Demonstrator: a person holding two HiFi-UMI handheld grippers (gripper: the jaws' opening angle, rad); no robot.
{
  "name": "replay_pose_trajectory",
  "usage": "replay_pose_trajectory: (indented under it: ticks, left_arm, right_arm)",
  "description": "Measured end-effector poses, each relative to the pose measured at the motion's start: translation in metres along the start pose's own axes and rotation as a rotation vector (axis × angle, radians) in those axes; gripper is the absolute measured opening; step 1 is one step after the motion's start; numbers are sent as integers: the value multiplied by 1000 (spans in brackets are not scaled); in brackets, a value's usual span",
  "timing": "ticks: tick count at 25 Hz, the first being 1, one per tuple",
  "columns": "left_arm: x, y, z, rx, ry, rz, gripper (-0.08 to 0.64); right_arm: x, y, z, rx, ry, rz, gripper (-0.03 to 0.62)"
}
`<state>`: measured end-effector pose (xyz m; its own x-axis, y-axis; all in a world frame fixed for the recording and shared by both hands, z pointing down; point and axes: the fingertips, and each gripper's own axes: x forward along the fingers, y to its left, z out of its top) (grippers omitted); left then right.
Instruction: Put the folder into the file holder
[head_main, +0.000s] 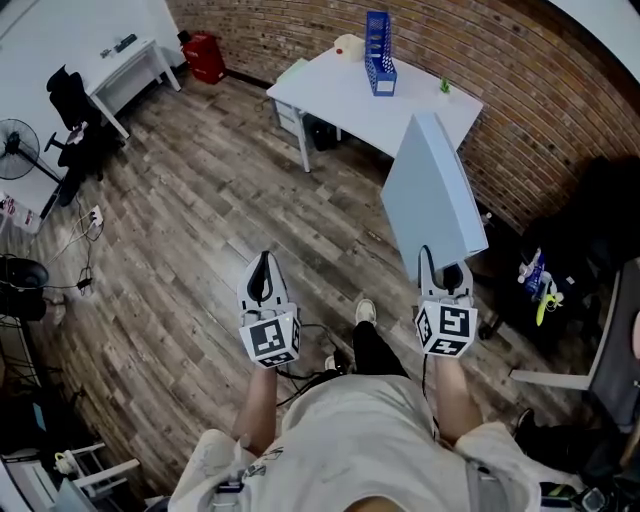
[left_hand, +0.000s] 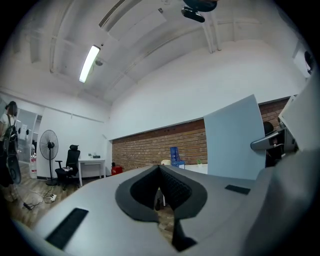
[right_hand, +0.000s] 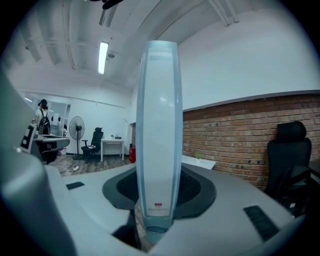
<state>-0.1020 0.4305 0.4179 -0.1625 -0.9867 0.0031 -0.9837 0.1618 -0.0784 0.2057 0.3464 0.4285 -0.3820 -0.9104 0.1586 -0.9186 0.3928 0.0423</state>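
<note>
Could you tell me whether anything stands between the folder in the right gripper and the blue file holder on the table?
Nothing visible does. The right gripper holds the folder; between it and the file holder lie only wooden floor and the bare top of the white table.

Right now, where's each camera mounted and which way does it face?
Head view: on the person's head, looking steeply down at wood floor and white table; shows forearms, legs, left gripper, right gripper.
Left gripper view: on the left gripper, facing the brick wall; its shut, empty jaws in the foreground.
Right gripper view: on the right gripper, facing across the room; its jaws clamp the folder edge-on.
Shared: all show the folder; head and left gripper views show the blue file holder.
</note>
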Motion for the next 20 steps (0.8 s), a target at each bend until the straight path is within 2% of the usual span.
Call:
replay_pose_trajectory:
  ticks: [8,20]
  left_arm:
    - [17,-8,2,-4,2,-29,11]
    - [85,-19,-1,14,34,-32,11]
  right_arm:
    - [8,-9,2,3,-5,-15,166]
    - [71,-35,4,23,8,-32,166]
